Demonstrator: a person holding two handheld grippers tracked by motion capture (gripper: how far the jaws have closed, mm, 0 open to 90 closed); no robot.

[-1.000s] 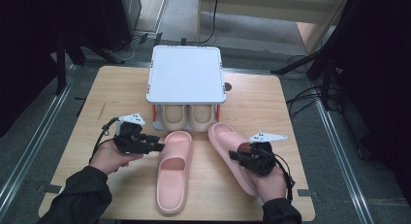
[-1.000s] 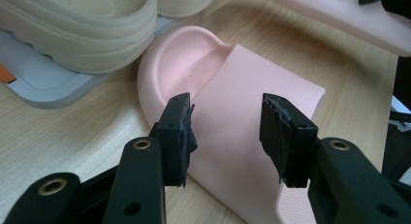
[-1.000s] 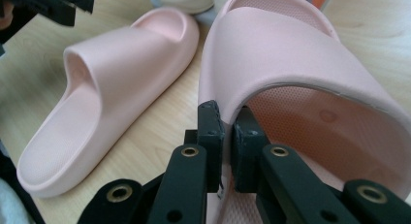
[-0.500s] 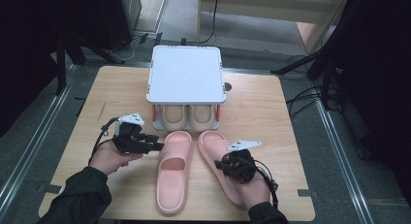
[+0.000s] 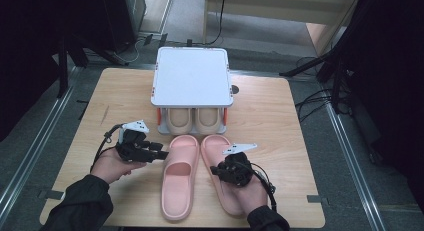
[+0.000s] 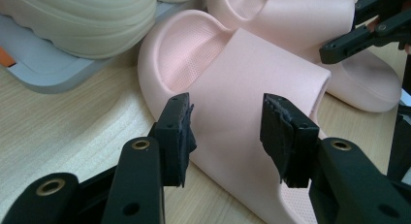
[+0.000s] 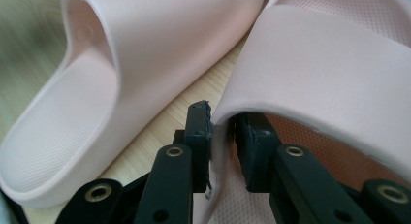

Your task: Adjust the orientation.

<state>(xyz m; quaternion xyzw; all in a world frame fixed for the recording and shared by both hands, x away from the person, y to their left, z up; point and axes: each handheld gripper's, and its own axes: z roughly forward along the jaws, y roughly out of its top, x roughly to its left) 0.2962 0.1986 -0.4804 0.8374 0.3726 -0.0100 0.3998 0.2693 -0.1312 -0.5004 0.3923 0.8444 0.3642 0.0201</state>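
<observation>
Two pink slippers lie side by side, toes toward the rack: the left slipper [image 5: 177, 183] [image 6: 242, 69] [image 7: 97, 88] and the right slipper [image 5: 216, 147] [image 6: 291, 15] [image 7: 329, 78]. My right gripper [image 5: 216, 170] [image 7: 223, 136] is shut on the inner edge of the right slipper's strap. Just left of the left slipper's strap is my left gripper [image 5: 161, 150] [image 6: 225, 132], open. Its jaws point at the strap with nothing between them. The left gripper view also catches the right gripper [image 6: 368, 30] beyond the slippers.
A small shoe rack with a white top [image 5: 191, 76] stands at the middle back of the wooden table [image 5: 280, 121]. A beige pair of slippers [image 5: 192, 118] [image 6: 82, 15] sits on its lower grey shelf [image 6: 39, 59]. The pink slippers' toes nearly reach it.
My right gripper has pulled the right pink slipper leftward, from an angled spot to lie straight beside the left one. The left gripper has barely moved.
</observation>
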